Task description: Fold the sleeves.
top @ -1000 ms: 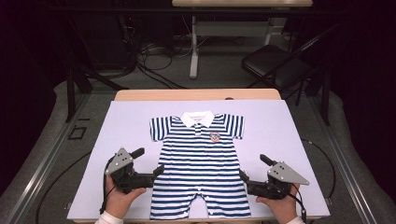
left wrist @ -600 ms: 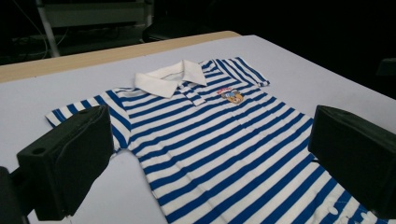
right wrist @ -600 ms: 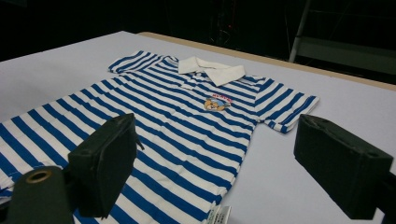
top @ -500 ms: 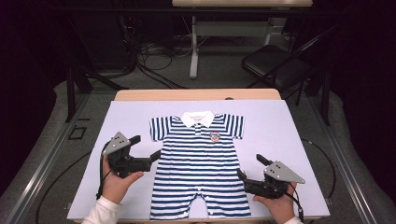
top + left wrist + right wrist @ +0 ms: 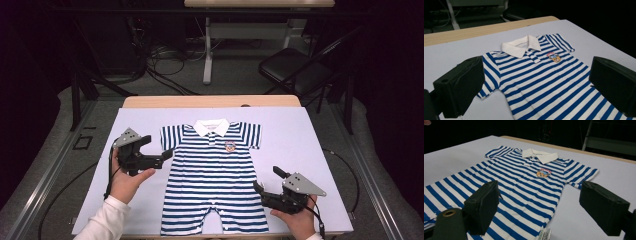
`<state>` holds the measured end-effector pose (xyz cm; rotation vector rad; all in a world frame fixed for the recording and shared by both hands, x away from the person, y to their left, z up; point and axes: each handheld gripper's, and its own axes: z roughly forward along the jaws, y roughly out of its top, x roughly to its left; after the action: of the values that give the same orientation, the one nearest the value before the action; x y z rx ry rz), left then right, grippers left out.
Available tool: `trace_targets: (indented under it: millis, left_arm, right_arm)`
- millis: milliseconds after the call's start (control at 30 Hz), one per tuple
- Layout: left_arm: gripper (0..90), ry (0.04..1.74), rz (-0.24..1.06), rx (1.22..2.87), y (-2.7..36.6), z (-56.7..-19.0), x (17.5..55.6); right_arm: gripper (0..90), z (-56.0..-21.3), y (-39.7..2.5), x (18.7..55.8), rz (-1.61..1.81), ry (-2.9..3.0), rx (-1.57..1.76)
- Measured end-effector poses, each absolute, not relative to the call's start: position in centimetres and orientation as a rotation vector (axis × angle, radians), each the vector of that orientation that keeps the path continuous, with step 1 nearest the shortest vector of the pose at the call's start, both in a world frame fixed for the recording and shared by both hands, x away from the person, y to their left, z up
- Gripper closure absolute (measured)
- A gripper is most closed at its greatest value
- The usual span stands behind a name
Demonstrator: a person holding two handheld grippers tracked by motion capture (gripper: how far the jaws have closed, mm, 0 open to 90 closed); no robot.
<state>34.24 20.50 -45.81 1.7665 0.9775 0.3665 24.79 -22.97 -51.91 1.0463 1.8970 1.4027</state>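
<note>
A blue-and-white striped baby romper [image 5: 215, 170] with a white collar and a small bear badge lies flat, face up, on the pale mat [image 5: 310, 145]. My left gripper [image 5: 158, 148] is open beside the romper's left sleeve [image 5: 489, 75]. In the left gripper view that sleeve lies between the wide-apart jaws, close to the left one. My right gripper [image 5: 267, 179] is open at the romper's lower right edge, near the leg. In the right gripper view the striped body [image 5: 524, 187] and a side label [image 5: 545, 233] lie between its jaws.
The mat covers a wooden table whose far edge [image 5: 210, 101] shows. Beyond it are a dark chair [image 5: 295, 70], a white table leg [image 5: 207, 50] and cables on the floor. Bare mat lies to the left and right of the romper.
My left gripper has moved away from the person, from beside the romper's waist up to its left sleeve. The right gripper has barely shifted.
</note>
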Motion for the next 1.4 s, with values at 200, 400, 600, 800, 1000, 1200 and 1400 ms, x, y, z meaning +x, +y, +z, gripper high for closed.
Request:
trace_targets:
  millis: [200, 400, 600, 800, 1000, 1200, 1400]
  left_arm:
    - [0.5, 1.002, 0.353, 1.793, 20.0, -45.5, 35.8]
    - [0.6, 1.017, 0.351, 1.815, 19.4, -44.9, 37.3]
    - [0.6, 1.039, 0.340, 1.807, 19.1, -44.3, 38.8]
    - [1.4, 1.064, 0.329, 1.809, 18.8, -44.1, 39.9]
    - [2.6, 1.084, 0.322, 1.792, 18.7, -43.9, 40.9]
    - [3.0, 1.117, 0.323, 1.798, 18.7, -44.1, 41.9]
    - [4.0, 1.144, 0.320, 1.792, 18.8, -44.4, 42.8]
  right_arm:
    - [16.9, -51.9, -22.9, 24.8, 1.397, 1.898, 1.042]
    - [17.6, -51.9, -23.0, 24.8, 1.396, 1.896, 1.044]
    - [17.7, -52.0, -23.0, 24.9, 1.399, 1.893, 1.044]
    - [17.9, -52.0, -23.2, 24.9, 1.394, 1.894, 1.051]
    - [18.0, -52.1, -23.2, 25.0, 1.393, 1.891, 1.057]
    - [18.9, -52.2, -23.2, 25.1, 1.376, 1.892, 1.069]
    - [18.9, -52.3, -23.3, 25.2, 1.373, 1.894, 1.076]
